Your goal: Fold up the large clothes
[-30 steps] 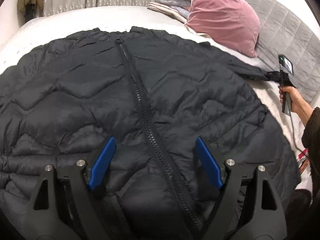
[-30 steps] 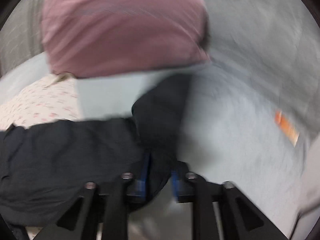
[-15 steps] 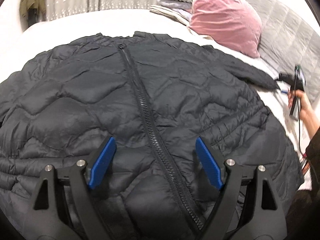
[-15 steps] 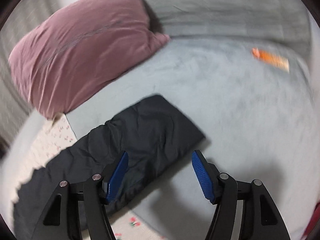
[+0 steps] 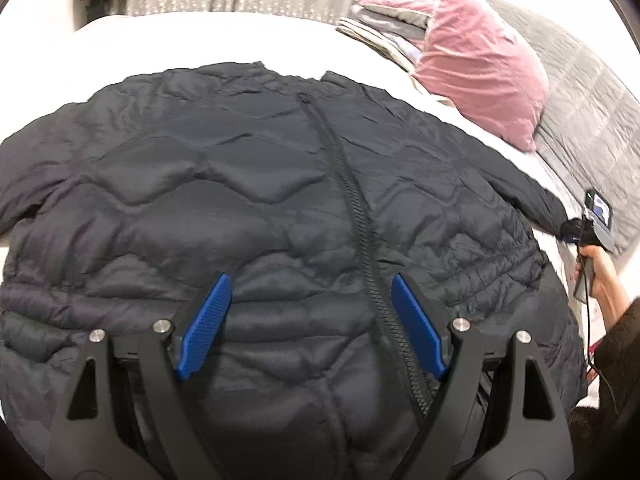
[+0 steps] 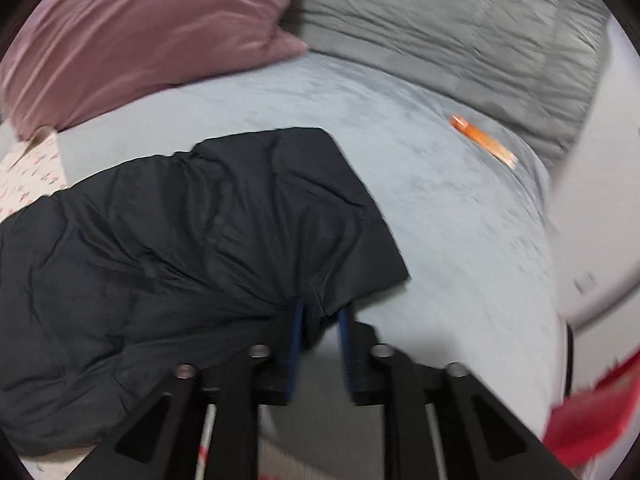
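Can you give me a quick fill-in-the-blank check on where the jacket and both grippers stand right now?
1. The black jacket lies spread on the bed with its zipper ____.
2. The left gripper hovers over the jacket with its jaws ____.
3. The right gripper has jaws closing on the end of the jacket's ____.
4. Beyond the sleeve lies a pillow coloured ____.

Missing words: closed; open; sleeve; pink

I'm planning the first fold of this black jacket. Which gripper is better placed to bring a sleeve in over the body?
Right. The right gripper is closing around the sleeve cuff, while the left gripper hangs open over the jacket front, holding nothing.
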Tool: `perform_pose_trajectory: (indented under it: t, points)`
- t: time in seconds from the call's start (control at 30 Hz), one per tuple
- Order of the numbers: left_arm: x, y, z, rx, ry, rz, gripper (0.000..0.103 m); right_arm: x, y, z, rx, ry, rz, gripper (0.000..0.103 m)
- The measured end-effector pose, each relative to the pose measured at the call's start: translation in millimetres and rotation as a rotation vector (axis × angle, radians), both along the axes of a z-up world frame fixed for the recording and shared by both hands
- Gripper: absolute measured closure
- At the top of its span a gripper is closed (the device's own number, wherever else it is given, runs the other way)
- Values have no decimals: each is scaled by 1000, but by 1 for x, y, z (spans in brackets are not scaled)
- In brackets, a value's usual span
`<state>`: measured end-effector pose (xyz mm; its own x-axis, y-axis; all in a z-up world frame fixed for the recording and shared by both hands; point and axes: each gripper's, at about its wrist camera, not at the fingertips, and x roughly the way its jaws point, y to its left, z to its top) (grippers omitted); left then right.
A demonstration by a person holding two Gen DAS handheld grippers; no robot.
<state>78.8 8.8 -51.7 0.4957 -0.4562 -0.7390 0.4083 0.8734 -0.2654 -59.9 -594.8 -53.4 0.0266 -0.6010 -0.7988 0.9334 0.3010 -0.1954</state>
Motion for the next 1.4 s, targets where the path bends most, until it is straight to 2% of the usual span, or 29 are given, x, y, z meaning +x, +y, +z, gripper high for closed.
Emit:
perform_pose_trajectory:
  t: [0.03, 0.07, 0.1, 0.13, 0.27, 0.4, 0.5, 0.7, 0.87, 0.97, 1.13, 1.23, 1.27, 1.3, 1.33, 1.37, 1.4]
  points:
    - [1, 7, 3, -8, -1, 18, 20, -7, 2, 5, 22, -27, -32, 63]
    - [3, 15, 7, -15, -5, 39, 20, -11, 6, 11, 38, -58, -40, 52]
    - [5, 25, 10, -19, -11, 60, 20, -15, 13, 22, 59, -130, -26, 46]
    - [7, 32, 13, -17, -17, 80, 20, -18, 23, 34, 71, -191, 1, 44]
    - [17, 71, 22, 16, -50, 206, 20, -25, 72, 69, 85, -329, 81, 35]
    - [25, 113, 25, 23, -44, 335, 20, -16, 145, 99, 86, -441, 273, 21]
    - [29, 151, 22, 8, -7, 425, 16, -3, 183, 104, 79, -468, 397, 19]
    - [42, 244, 3, -25, 50, 656, 15, 28, 240, 85, 192, -463, 598, 19]
    - [53, 298, -12, -70, 63, 764, 15, 43, 251, 72, 212, -434, 657, 19]
    - [59, 328, -25, -122, 69, 808, 15, 52, 252, 68, 234, -414, 683, 19]
    - [76, 376, -49, -232, 75, 871, 16, 58, 255, 71, 253, -446, 690, 19]
    - [80, 392, -52, -295, 22, 909, 26, 64, 254, 70, 280, -464, 689, 19]
    - [84, 396, -53, -289, 19, 933, 42, 66, 253, 68, 297, -470, 687, 19]
    - [87, 399, -53, -264, 27, 960, 65, 68, 252, 66, 323, -478, 682, 19]
    - [91, 398, -51, -239, 44, 979, 79, 69, 252, 65, 334, -479, 678, 19]
    - [93, 399, -48, -229, 50, 984, 99, 70, 252, 64, 348, -483, 674, 19]
    - [94, 398, -41, -228, 36, 979, 99, 71, 253, 64, 353, -486, 676, 19]
